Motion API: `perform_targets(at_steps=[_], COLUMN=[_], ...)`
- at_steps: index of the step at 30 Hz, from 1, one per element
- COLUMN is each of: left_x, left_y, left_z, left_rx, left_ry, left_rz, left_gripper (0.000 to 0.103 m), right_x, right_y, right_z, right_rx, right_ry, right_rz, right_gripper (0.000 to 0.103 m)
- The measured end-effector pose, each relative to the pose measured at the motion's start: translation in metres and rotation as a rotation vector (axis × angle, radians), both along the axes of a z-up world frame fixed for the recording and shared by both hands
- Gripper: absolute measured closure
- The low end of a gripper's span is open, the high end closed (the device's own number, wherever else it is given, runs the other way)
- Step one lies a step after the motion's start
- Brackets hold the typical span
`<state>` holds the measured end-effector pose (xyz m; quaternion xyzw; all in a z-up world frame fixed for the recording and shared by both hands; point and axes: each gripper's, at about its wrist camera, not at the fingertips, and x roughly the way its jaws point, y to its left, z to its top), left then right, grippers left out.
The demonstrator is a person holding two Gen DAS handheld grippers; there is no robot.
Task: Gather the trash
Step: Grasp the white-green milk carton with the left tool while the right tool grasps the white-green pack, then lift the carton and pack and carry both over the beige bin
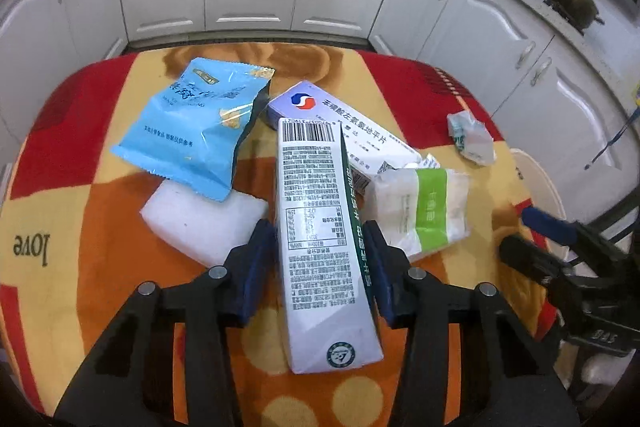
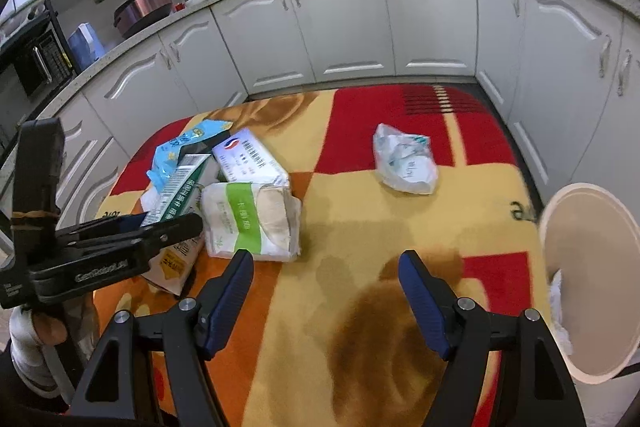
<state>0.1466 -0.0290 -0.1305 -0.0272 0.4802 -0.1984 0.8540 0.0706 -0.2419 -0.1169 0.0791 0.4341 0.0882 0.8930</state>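
A white milk carton (image 1: 316, 195) lies on the patterned tablecloth (image 1: 100, 227), and my left gripper (image 1: 320, 239) is shut on its two sides. Around it lie a blue snack bag (image 1: 196, 131), a white foam block (image 1: 200, 223), a medicine box (image 1: 340, 123) and a tissue pack with a green band (image 1: 424, 211). A crumpled wrapper (image 2: 404, 159) lies apart, farther right. My right gripper (image 2: 326, 263) is open above bare cloth, just right of the tissue pack (image 2: 248, 219), with nothing between its fingers. A white bin (image 2: 588, 227) stands at the table's right edge.
White crumpled trash (image 2: 560, 307) lies inside the bin. White kitchen cabinets (image 2: 344, 27) curve round behind the table, with pots and a microwave (image 2: 36, 63) on the counter. A hand in a white sleeve (image 2: 28, 343) holds the left gripper at the left of the right wrist view.
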Motion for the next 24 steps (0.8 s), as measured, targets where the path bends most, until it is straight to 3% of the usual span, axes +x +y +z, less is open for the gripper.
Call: perform_targets(at_steps=[8, 9, 11, 14, 17, 24], left_x=[-0.016, -0.016, -0.019, -0.024, -0.029, -0.038], left_y=[0.018, 0.019, 0.021, 0.020, 0.019, 0.007], left_z=[0.009, 0.010, 0.014, 0.020, 0.027, 0.036], left_rx=[-0.028, -0.033, -0.048, -0.060, -0.076, -0.094], left_ry=[-0.009, -0.010, -0.015, -0.027, -0.040, -0.058], left_rz=[-0.025, -0.024, -0.020, -0.023, -0.026, -0.049], left_gripper=[0.063, 0.064, 0.064, 0.064, 0.064, 0.064], right_x=[0.037, 0.040, 0.043, 0.041, 0.028, -0.007], right_y=[0.017, 0.018, 0.021, 0.023, 0.020, 0.004], right_z=[-0.026, -0.028, -0.032, -0.034, -0.024, 0.011], right_rx=[0.127, 0.154, 0.187, 0.229, 0.220, 0.147], right_ry=[0.033, 0.026, 0.025, 0.026, -0.008, -0.115], right_rz=[0.051, 0.059, 0.066, 0.088, 0.100, 0.086], right_gripper=[0.032, 0.035, 0.068, 0.082, 0.088, 0.089])
